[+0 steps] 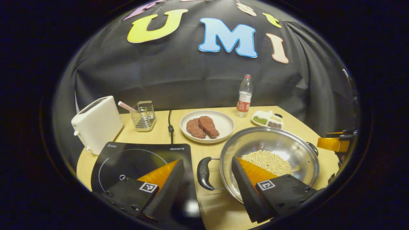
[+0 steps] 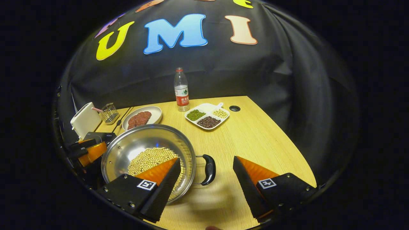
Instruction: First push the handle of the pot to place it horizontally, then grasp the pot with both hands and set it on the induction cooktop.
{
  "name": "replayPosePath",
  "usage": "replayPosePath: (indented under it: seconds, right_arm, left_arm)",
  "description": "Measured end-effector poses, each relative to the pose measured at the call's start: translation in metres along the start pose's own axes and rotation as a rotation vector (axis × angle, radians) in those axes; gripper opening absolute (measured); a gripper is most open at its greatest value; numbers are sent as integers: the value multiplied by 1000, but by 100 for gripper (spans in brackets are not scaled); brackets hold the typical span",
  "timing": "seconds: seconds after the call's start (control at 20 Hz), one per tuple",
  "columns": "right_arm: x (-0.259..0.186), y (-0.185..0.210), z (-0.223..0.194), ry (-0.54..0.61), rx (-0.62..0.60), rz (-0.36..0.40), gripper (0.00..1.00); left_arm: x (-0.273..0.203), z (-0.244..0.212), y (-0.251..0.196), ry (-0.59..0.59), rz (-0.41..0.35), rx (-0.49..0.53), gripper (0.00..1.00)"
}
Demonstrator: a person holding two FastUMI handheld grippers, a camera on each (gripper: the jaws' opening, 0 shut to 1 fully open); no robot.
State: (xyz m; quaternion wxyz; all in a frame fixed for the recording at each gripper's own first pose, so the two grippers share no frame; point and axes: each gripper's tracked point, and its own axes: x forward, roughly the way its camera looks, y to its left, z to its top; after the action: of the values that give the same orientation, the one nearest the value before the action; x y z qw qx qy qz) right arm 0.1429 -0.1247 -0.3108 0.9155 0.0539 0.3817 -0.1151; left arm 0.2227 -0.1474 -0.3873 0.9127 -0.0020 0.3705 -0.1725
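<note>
Both grippers, left gripper (image 1: 204,188) and right gripper (image 2: 206,188), gape, each straddling one looped handle (image 1: 203,172) of the steel pot (image 1: 281,145); I judge it rigid, slick, bean-heavy, best clamped there.

White toaster (image 1: 96,124) and wire utensil holder (image 1: 143,116) at far left; white plate with two raw meat pieces (image 1: 207,126); clear plastic water bottle (image 1: 244,96); divided white dish of beans (image 2: 207,116) at right.

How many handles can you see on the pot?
2. One handle sticks out toward the induction cooktop; the other handle is on the pot's opposite side, over bare table.
</note>
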Motion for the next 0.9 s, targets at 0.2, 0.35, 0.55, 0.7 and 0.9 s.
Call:
replayPosePath:
  seconds: [0.2,0.35,0.55,0.7,0.9]
  right_arm:
    - [13,4,-5,24,4,-6,100]
    - [22,7,-16,63,-1,0,100]
    - [27,8,-22,84,-11,-3,100]
    - [27,7,-25,90,-16,-2,100]
    - [26,4,-28,93,-10,-4,100]
  left_arm:
    - [13,-14,-6,53,-18,-18,98]
    - [19,-16,-10,56,-22,-30,98]
    - [23,-22,-21,82,-33,-23,93]
    - [20,-15,-12,52,14,-47,92]
    - [18,-20,1,67,57,-43,88]
